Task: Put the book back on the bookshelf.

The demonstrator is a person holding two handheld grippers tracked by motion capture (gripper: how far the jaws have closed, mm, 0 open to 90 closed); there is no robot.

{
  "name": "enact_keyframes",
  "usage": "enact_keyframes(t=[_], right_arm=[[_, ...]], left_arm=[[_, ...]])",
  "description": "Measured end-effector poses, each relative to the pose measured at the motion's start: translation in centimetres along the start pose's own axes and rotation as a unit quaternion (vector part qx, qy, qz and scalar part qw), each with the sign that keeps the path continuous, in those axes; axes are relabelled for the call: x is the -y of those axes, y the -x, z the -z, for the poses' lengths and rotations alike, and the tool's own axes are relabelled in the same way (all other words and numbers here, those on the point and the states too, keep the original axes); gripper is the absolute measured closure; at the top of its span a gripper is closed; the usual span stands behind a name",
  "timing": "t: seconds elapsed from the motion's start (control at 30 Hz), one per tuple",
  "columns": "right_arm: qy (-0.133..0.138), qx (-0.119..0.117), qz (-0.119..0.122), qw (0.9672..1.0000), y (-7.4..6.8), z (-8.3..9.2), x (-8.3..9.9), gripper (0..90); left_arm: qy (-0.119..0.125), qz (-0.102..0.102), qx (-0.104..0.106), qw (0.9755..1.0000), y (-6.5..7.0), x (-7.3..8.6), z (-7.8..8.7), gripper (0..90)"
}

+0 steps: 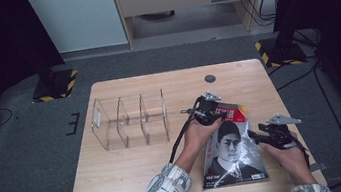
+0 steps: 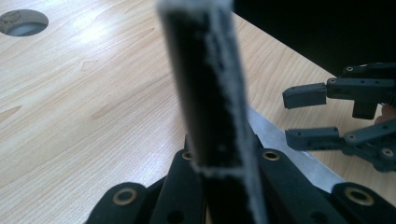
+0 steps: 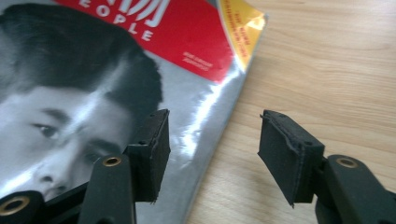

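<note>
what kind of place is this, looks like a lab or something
Probably a recording lab or workroom, not a home: a bare light wooden table on grey carpet, black stands with yellow-and-black hazard-striped bases, and loose black cables across the floor.

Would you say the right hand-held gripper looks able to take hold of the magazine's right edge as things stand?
Probably yes: the right hand-held gripper stands open, straddling the magazine edge, one jaw over the cover and one over bare table, with nothing between.
</note>
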State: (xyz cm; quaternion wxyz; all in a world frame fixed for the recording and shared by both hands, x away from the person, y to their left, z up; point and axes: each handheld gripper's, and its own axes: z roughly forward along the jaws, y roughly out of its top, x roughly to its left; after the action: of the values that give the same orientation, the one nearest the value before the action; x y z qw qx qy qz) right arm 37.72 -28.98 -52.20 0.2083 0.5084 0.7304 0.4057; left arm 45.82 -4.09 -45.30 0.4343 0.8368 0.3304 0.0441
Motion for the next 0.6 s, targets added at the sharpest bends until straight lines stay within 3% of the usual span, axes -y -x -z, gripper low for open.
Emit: enact_keyframes(t=[0.3, 0.6], right_arm=[[0.000, 0.046, -0.030, 0.9985, 1.1, 0.5, 0.3, 46.0], [-0.026, 0.048, -0.026, 0.9982, 1.0, 0.0, 0.7, 43.9]], left_arm=[[0.012, -0.008, -0.005, 0.9999, 0.3, -0.3, 1.7, 86.6], [0.023, -0.009, -0.004, 0.9997, 0.5, -0.3, 3.0, 86.6]])
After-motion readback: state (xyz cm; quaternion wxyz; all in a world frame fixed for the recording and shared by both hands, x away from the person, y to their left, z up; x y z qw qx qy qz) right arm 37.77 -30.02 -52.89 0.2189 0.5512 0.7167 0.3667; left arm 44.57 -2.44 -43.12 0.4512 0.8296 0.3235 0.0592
